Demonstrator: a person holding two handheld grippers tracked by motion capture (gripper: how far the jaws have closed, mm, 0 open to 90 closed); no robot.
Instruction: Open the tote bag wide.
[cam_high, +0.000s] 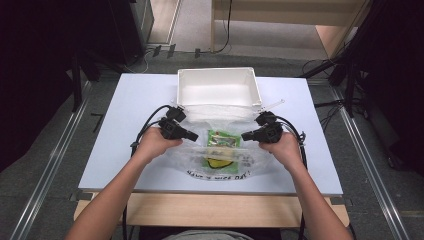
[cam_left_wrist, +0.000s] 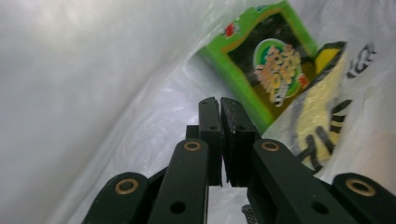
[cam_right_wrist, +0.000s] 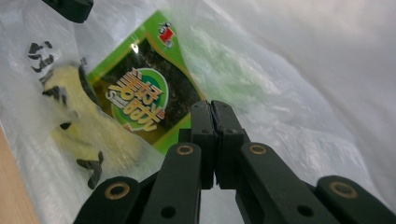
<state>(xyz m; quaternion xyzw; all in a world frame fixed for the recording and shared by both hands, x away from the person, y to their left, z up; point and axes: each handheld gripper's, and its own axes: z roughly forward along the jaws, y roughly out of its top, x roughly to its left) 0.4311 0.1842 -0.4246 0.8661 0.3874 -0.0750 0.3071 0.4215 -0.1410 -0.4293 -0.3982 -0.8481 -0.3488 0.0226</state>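
Inside plastic bag (cam_high: 220, 155): green packet (cam_high: 220, 137).

packet (cam_high: 218, 137) in bag (cam_high: 197, 160) | bag on table (cam_high: 130, 145) | bin (cam_high: 218, 86) behind bag

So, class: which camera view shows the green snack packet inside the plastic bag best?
The right gripper view: the green snack packet shows its whole printed front, close up. The left gripper view crops its top corner; the high view shows it small through the bag.
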